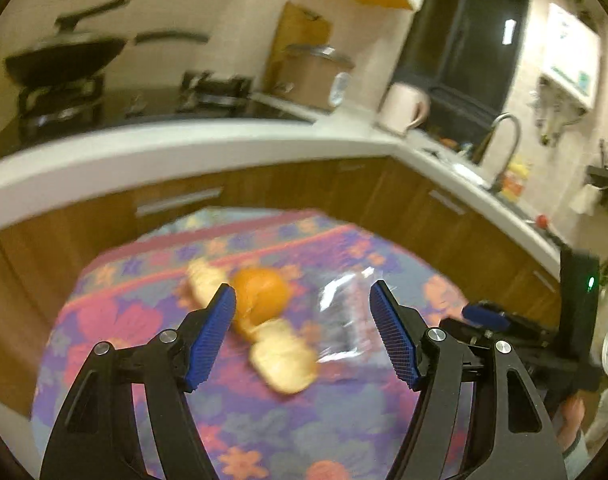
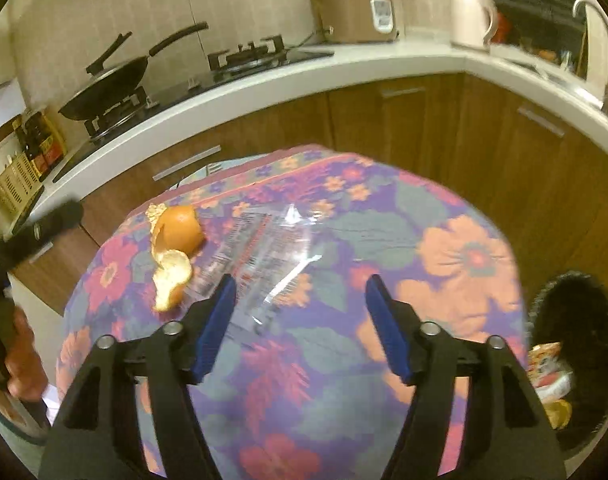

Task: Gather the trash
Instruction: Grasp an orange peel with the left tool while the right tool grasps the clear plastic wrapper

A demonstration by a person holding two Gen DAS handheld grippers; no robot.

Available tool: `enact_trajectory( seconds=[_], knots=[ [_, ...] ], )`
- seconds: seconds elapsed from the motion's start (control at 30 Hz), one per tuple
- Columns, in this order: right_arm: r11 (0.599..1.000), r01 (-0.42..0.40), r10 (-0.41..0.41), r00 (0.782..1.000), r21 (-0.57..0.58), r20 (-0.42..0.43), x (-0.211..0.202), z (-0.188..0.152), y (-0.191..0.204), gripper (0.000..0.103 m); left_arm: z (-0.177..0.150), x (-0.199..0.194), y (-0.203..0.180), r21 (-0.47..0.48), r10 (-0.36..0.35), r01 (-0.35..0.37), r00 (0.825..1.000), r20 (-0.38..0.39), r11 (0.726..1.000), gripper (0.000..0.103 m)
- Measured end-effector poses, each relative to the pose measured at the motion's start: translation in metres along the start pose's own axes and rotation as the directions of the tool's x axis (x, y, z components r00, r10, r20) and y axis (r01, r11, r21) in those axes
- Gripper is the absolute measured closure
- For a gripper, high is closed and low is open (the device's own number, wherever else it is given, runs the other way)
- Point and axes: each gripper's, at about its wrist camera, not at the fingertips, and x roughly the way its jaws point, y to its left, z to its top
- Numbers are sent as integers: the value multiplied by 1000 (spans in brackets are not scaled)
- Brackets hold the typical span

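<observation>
An orange peel (image 1: 263, 308) lies on the flowered tablecloth (image 1: 263, 432), with a clear plastic wrapper (image 1: 344, 320) to its right. My left gripper (image 1: 303, 312) is open above the table, the peel just ahead between its fingers. In the right wrist view the peel (image 2: 175, 248) lies at the far left and the wrapper (image 2: 267, 256) ahead. My right gripper (image 2: 299, 304) is open and empty above the cloth (image 2: 384, 232), its left finger over the wrapper's near edge. The right gripper body (image 1: 504, 328) shows at the right of the left wrist view.
A black bin (image 2: 576, 356) with trash inside stands at the table's right. A counter (image 2: 304, 80) runs behind with a wok (image 2: 103, 84), a rice cooker (image 2: 360, 8), a kettle (image 2: 472, 20) and a sink tap (image 2: 600, 40).
</observation>
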Motion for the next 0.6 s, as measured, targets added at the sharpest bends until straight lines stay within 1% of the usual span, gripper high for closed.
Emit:
enact_trajectory(
  seconds=[0.03, 0.07, 0.13, 0.23, 0.27, 0.43, 0.57, 0.6],
  knots=[
    [1000, 2, -2, 1000, 6, -17, 10, 1, 2, 37, -2, 6, 5, -12, 8, -8, 1000, -17, 1000, 35],
    [1000, 5, -5, 1000, 6, -27, 17, 2, 5, 37, -6, 14, 10, -29, 8, -10, 999, -50, 1000, 35],
    [1000, 14, -14, 999, 3, -51, 34, 2, 10, 37, -12, 27, 16, -47, 1, -5, 996, -88, 999, 35],
    [1000, 16, -14, 997, 16, -74, 53, 3, 11, 37, -20, 49, 18, -51, -2, -6, 987, -158, 999, 35],
    [1000, 11, -9, 997, 24, -82, 57, 3, 10, 37, -20, 59, 18, -49, 8, -18, 983, -185, 999, 35],
    [999, 33, -31, 996, 22, -80, 73, 6, 9, 37, -25, 82, 21, -55, 8, -21, 974, -228, 998, 37],
    [1000, 22, -21, 994, 9, -103, 85, 8, 10, 37, -32, 100, 23, -62, -3, -14, 963, -270, 998, 52],
    [1000, 21, -21, 994, 3, -107, 87, 8, 10, 37, -35, 101, 23, -59, -6, -11, 962, -273, 998, 53]
  ],
)
